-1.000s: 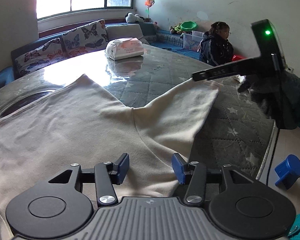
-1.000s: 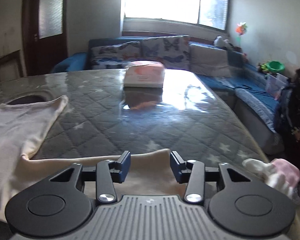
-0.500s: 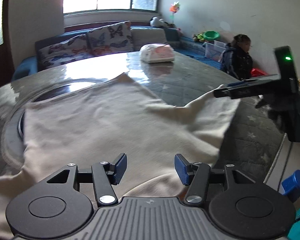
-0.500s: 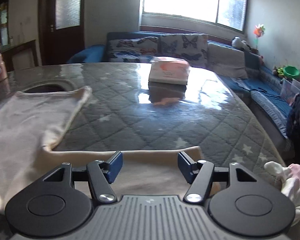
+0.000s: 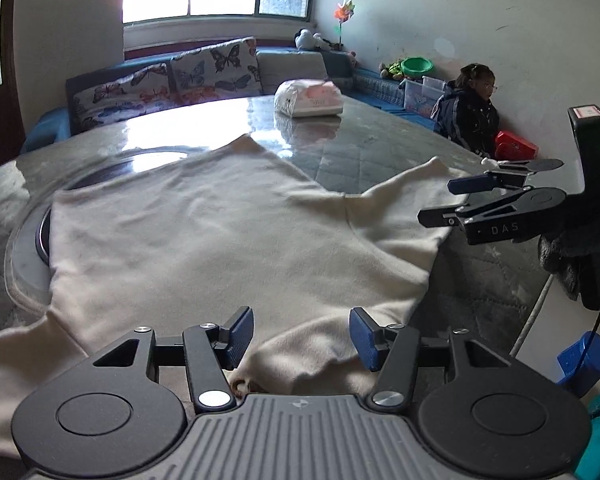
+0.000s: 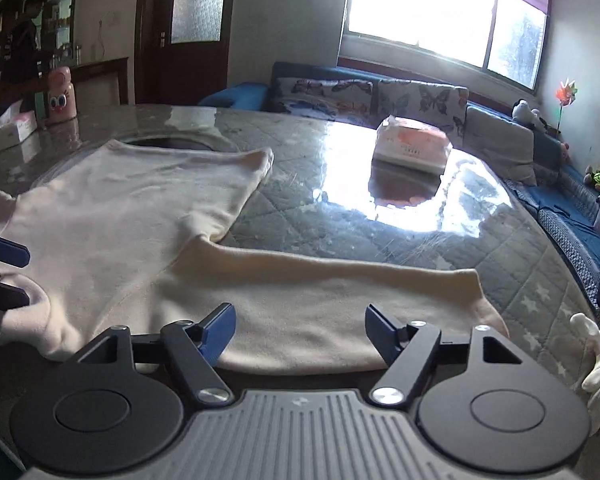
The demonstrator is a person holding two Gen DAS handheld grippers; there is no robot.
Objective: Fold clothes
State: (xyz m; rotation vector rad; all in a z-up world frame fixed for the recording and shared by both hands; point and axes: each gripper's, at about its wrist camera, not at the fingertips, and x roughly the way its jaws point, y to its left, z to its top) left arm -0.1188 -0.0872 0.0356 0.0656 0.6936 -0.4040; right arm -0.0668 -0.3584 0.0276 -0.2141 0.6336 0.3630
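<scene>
A cream long-sleeved top (image 5: 220, 240) lies spread flat on the grey quilted table (image 5: 380, 148), neck toward me. My left gripper (image 5: 302, 334) is open and empty, hovering over the collar area at the near edge. My right gripper (image 6: 298, 330) is open and empty over the right sleeve (image 6: 340, 292), which lies stretched out sideways. The right gripper also shows in the left wrist view (image 5: 448, 200), jaws apart just above the sleeve cuff. The left gripper's blue fingertips (image 6: 4, 250) show at the left edge of the right wrist view.
A white and pink pack of tissues (image 5: 308, 98) sits at the table's far side. A sofa with butterfly cushions (image 5: 168, 80) runs behind. A child (image 5: 468, 112) sits at the right wall. A pink bottle (image 6: 60, 96) and tissue box (image 6: 14, 128) stand far left.
Both grippers pulled back and turned left, so more of the top and the whole sleeve show. The right gripper's jaws have opened wider. The top lies the same.
</scene>
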